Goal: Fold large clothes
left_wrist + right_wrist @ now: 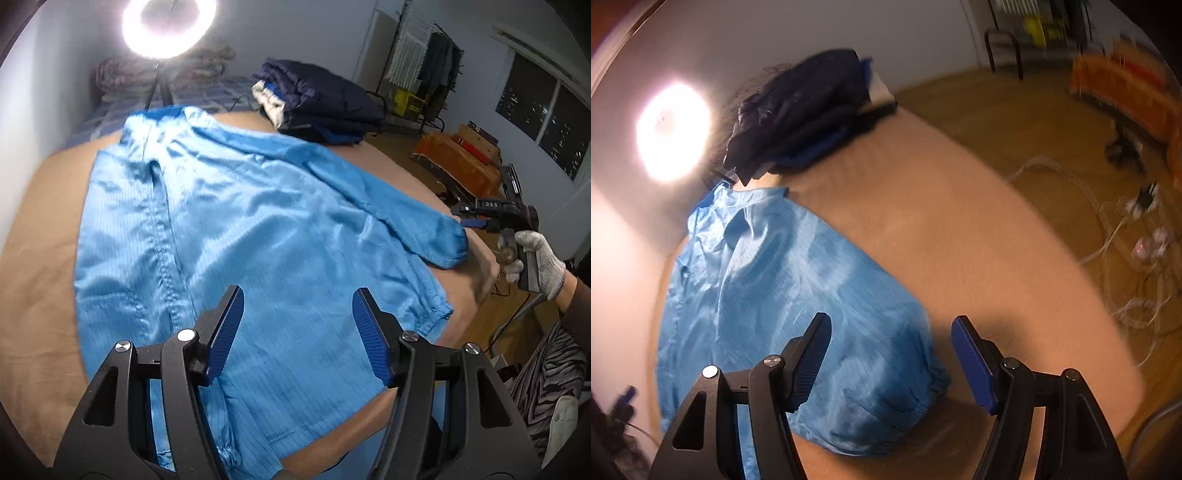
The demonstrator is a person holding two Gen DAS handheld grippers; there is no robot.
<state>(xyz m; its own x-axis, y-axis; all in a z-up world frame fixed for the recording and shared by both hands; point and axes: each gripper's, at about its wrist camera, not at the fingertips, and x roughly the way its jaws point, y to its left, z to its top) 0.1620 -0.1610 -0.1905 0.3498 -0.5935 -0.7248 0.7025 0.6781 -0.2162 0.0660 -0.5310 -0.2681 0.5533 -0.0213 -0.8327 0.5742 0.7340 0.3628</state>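
A large light-blue jacket point(229, 229) lies spread flat on a tan-covered table point(40, 229), its zipper running up the left side and one sleeve point(417, 229) reaching to the right edge. My left gripper point(297, 306) is open and empty above the jacket's lower part. My right gripper point(891, 334) is open and empty, hovering over the sleeve cuff end point(886, 384) of the jacket point(783, 295). In the left wrist view the right gripper point(480, 216) is held in a white-gloved hand point(539, 258) off the table's right side.
A stack of folded dark clothes point(317, 99) sits at the table's far end and also shows in the right wrist view point(801, 114). A bright ring light point(168, 26) stands behind. Cables point(1137, 258) and orange boxes point(458, 162) lie on the floor to the right.
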